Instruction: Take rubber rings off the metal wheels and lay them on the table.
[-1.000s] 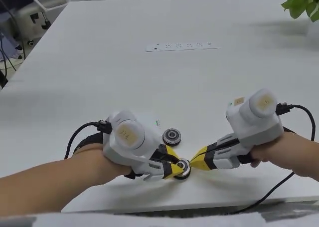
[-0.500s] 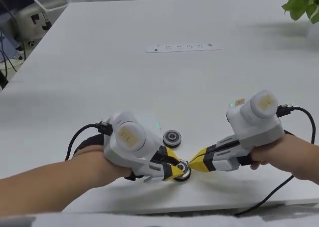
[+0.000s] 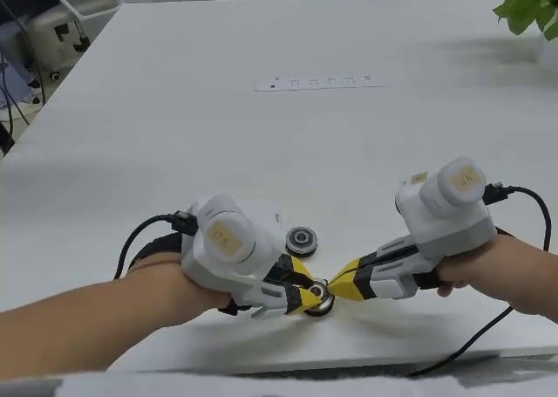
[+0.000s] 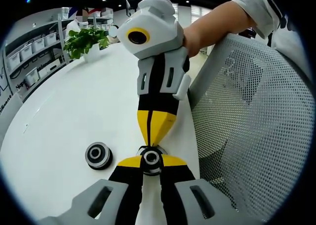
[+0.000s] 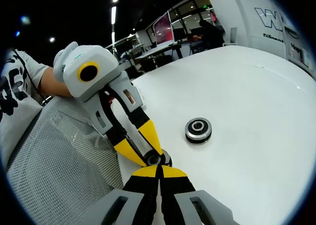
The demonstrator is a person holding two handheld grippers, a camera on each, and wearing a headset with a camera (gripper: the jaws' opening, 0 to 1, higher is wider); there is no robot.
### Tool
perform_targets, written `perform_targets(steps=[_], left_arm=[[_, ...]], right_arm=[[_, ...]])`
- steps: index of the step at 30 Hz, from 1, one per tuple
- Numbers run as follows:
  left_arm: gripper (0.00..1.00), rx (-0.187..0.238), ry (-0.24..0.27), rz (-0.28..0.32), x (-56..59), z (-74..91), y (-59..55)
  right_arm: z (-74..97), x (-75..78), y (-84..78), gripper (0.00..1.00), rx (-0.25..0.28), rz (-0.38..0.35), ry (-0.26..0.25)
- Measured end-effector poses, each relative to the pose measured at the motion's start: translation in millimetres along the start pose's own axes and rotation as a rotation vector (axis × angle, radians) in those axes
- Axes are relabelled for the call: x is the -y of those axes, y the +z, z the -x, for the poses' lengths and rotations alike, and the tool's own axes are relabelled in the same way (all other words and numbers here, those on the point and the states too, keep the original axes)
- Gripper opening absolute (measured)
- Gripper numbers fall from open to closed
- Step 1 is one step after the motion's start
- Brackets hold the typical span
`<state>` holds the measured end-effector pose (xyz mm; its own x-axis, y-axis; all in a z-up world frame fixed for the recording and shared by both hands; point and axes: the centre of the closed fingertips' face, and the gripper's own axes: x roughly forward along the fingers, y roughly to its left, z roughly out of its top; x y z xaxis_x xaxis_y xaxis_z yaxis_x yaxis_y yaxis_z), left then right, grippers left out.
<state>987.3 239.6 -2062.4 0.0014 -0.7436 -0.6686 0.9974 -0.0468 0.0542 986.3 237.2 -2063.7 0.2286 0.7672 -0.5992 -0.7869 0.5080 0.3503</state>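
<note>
Almost nothing shifting since a second ago: both grippers are staying tip to tip by the table's (image 3: pixel 261 153) near edge. Left gripper (image 3: pixel 307 294) is clamping the metal wheel (image 3: pixel 319 291) across its rim. Right gripper (image 3: pixel 336 290) is meeting it head-on from the right, jaws pressed together, tips touching the rim; can't tell if the rubber ring (image 3: pixel 326 304) is nipped. Pull is likely running along the right gripper's long axis, away from the left one. Second wheel (image 3: pixel 301 239) is sitting just behind, toward the table's middle.

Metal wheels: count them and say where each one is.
2. One black-ringed round metal wheel is clamped in the left gripper near the white table's front edge, the shut right gripper touching it; the other wheel lies free just beyond.
</note>
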Motion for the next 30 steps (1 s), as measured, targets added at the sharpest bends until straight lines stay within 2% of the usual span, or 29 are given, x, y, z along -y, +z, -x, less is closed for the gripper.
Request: perform_targets(steps=[18, 20, 21, 22, 23, 25, 27, 30], left_arm=[[0.07, 0.0, 0.0, 0.001, -0.3, -0.2, 0.0], [0.07, 0.0, 0.001, 0.001, -0.5, -0.2, 0.0], [0.07, 0.001, 0.002, 0.001, -0.6, -0.3, 0.0], [0.07, -0.003, 0.002, 0.002, -0.9, -0.1, -1.1], [0.07, 0.001, 0.002, 0.008, -1.2, -0.2, -1.0], [0.07, 0.002, 0.002, 0.01, -1.6, -0.3, -1.1], [0.07, 0.001, 0.005, 0.01, -1.8, -0.5, -0.7], [0.07, 0.004, 0.006, 0.013, -2.1, -0.8, -0.6]], right_arm=[[-3.5, -6.3, 4.0, 0.0, 0.011, 0.021, 0.02], [-4.7, -13.5, 9.6, 0.0, 0.041, 0.004, 0.055], [-4.1, -30.4, 20.1, 0.0, 0.083, -0.032, 0.133], [-4.4, -16.6, 18.3, 0.0, 0.06, 0.048, 0.06], [-5.7, -18.5, 16.5, 0.0, 0.049, 0.092, 0.058], [-5.6, -18.3, 14.0, 0.0, 0.058, 0.064, 0.067], [-6.2, -14.8, 11.1, 0.0, 0.055, 0.102, 0.053], [-5.5, -14.0, 10.9, 0.0, 0.056, 0.106, 0.052]])
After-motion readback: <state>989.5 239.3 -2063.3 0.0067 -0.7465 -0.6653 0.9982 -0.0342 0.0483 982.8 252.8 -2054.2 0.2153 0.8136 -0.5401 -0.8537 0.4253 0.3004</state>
